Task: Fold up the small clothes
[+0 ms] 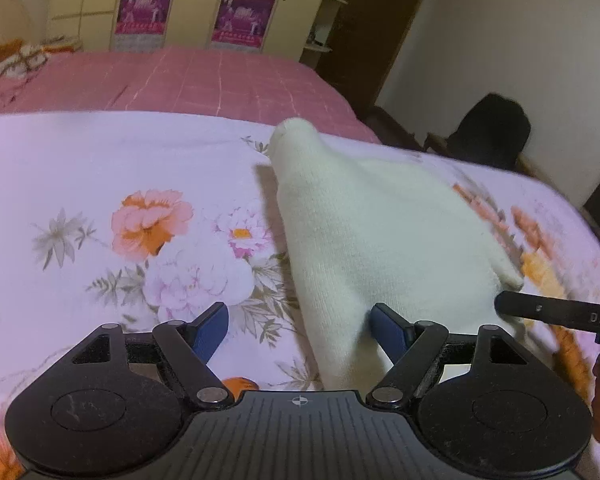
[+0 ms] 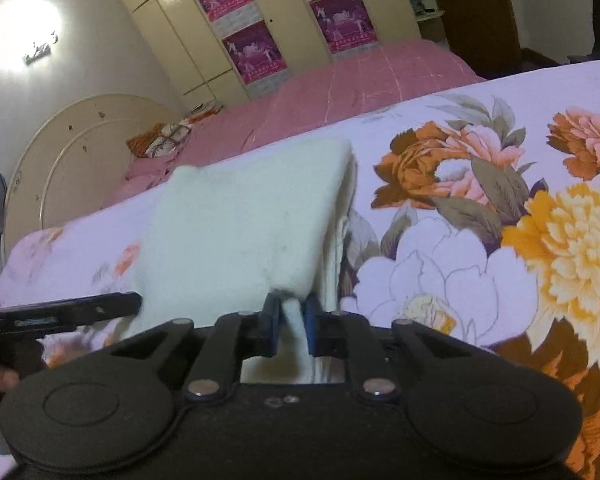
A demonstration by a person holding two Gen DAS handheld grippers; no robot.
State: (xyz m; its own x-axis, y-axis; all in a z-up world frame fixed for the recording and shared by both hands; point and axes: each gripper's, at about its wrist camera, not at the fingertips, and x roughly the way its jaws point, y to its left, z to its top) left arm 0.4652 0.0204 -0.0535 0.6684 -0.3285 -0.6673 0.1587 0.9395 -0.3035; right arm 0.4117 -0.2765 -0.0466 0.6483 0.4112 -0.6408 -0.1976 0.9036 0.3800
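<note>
A cream knitted garment (image 1: 364, 232) lies partly lifted on the floral sheet (image 1: 100, 168). My left gripper (image 1: 300, 332) is open, its jaws wide apart; the garment's near edge drapes against the right blue pad (image 1: 388, 328). In the right wrist view the same garment (image 2: 240, 220) is folded in layers, and my right gripper (image 2: 290, 320) is shut on its near edge, holding it up. The right gripper's black finger shows at the left view's right edge (image 1: 556, 312); the left gripper's finger shows in the right view (image 2: 68, 312).
The floral sheet (image 2: 480, 200) covers the near part of a bed with a pink checked cover (image 1: 204, 76) behind. Pillows (image 1: 16, 60) lie at the far left. A wardrobe with posters (image 1: 240, 16) and a dark chair (image 1: 488, 132) stand beyond.
</note>
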